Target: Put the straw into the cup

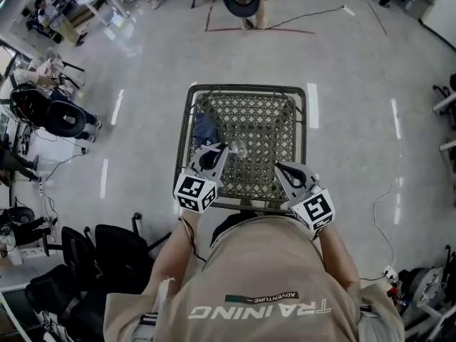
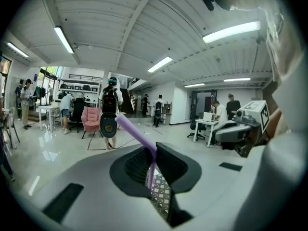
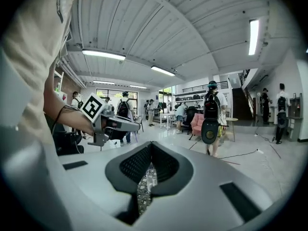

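Note:
A purple bendy straw (image 2: 135, 132) is pinched between the jaws of my left gripper (image 2: 153, 163) and sticks up and to the left, out past the jaw tips. In the head view the left gripper (image 1: 217, 155) hovers over the near left part of a metal mesh table (image 1: 271, 130). A small clear cup (image 1: 239, 148) stands on the mesh just right of its tips. My right gripper (image 1: 288, 173) hangs over the table's near right edge. Its jaws (image 3: 150, 163) are shut with nothing between them, and only mesh shows through the slit.
A dark blue object (image 1: 206, 130) lies on the mesh at the left, behind the left gripper. Black office chairs (image 1: 100, 251) stand at my left. People stand and walk in the room beyond, one with a backpack (image 2: 109, 105). Cables run across the floor.

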`<control>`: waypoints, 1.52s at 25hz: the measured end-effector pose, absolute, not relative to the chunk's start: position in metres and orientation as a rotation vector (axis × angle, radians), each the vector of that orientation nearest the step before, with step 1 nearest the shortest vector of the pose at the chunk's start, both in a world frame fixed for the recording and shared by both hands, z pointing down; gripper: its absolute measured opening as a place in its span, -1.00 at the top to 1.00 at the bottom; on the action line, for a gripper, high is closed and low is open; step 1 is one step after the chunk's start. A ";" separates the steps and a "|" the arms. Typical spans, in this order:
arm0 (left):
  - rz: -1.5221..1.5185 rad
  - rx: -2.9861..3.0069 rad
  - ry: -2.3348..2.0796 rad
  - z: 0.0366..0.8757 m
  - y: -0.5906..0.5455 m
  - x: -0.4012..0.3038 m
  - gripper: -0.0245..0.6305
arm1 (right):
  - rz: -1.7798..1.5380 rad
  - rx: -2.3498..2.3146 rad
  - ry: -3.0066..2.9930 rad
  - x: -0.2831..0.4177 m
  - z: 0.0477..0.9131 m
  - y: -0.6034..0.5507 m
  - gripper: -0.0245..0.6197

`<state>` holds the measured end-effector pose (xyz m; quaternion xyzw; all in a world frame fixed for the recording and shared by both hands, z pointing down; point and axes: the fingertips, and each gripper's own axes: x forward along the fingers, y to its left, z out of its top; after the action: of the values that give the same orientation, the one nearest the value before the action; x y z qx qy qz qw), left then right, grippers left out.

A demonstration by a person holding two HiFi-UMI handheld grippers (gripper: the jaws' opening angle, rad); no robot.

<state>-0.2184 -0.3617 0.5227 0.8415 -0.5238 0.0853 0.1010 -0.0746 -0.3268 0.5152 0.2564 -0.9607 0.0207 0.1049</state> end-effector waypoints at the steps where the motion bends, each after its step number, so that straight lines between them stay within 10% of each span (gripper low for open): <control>1: 0.267 2.502 -1.527 0.527 -0.368 -0.219 0.80 | 0.057 0.773 -2.827 -0.075 0.513 -0.327 0.87; 22: 0.539 2.466 -1.328 0.626 -0.424 -0.200 0.79 | 0.042 1.046 -2.703 -0.048 0.504 -0.350 0.87; 38: 0.428 2.398 -1.295 0.634 -0.429 -0.206 0.10 | 0.051 0.980 -2.727 -0.057 0.504 -0.360 0.87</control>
<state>-0.2061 -0.4292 0.6344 0.8534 -0.4609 0.1524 0.1900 -0.0575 -0.3601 0.5043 0.3357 -0.9340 0.0174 0.1214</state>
